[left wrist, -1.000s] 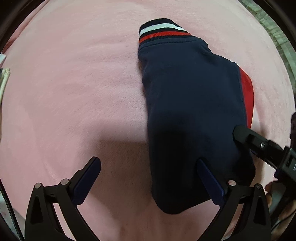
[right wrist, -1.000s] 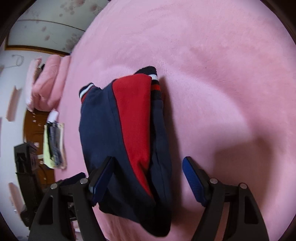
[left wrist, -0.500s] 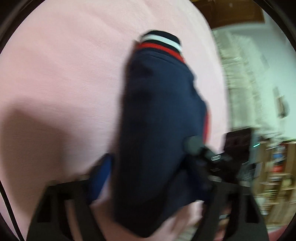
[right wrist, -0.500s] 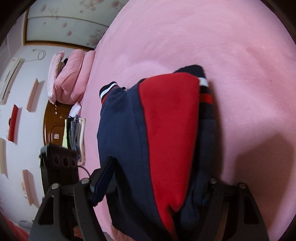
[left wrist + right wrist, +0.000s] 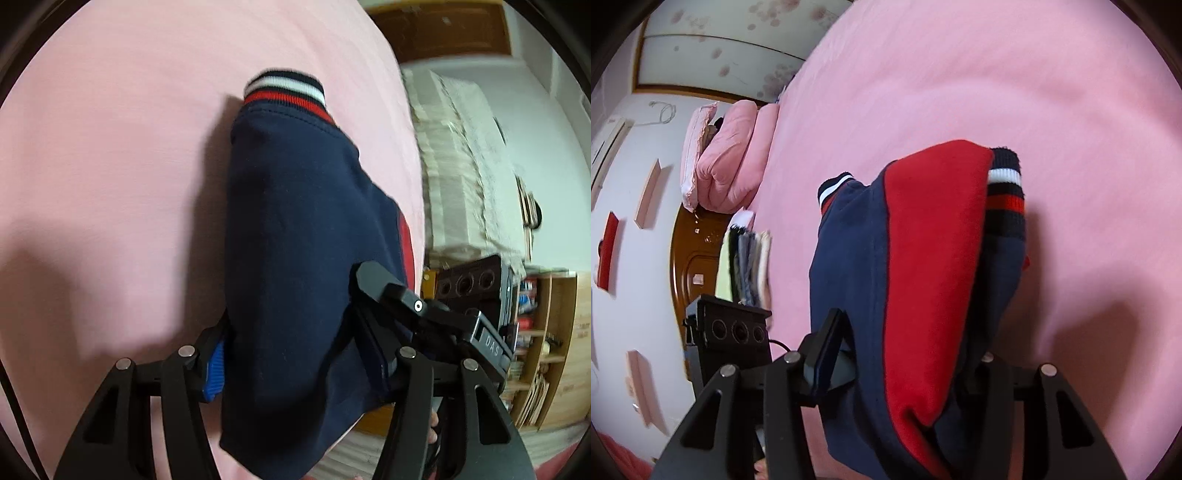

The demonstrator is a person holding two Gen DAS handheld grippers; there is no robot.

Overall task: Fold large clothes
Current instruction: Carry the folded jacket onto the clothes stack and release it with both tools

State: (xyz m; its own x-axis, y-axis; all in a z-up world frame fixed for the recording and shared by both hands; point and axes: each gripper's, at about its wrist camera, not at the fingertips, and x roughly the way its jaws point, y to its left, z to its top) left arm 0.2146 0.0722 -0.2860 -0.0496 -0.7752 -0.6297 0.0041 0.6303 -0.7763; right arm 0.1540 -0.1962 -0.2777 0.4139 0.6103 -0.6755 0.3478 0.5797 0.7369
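Navy fleece fills the bottom centre of both views: the folded garment sits between your fingers on each side. Your left gripper is closed in on the bundle, its blue pad pressed against the cloth at lower left and the other finger buried in the fold at lower right. Your right gripper pinches the same bundle, one finger against the navy side at lower centre-left, the other hidden behind the red panel. In the left view the right gripper's finger shows at centre right, pressed on the cloth just beside your own.

Both grips sit on the near end, so the far end with the striped cuff probably trails. Keep both pinches even and move the two hands together, or the layers may slide and the fold will open. The red panel looks thick and soft; it should hold shape if you do not twist.

Beyond the bundle lies the pink bed. At centre left of the right view a stack of folded clothes sits by the bed edge, likely where this piece belongs. Set the bundle down flat, cuff end first, and release only once it rests.
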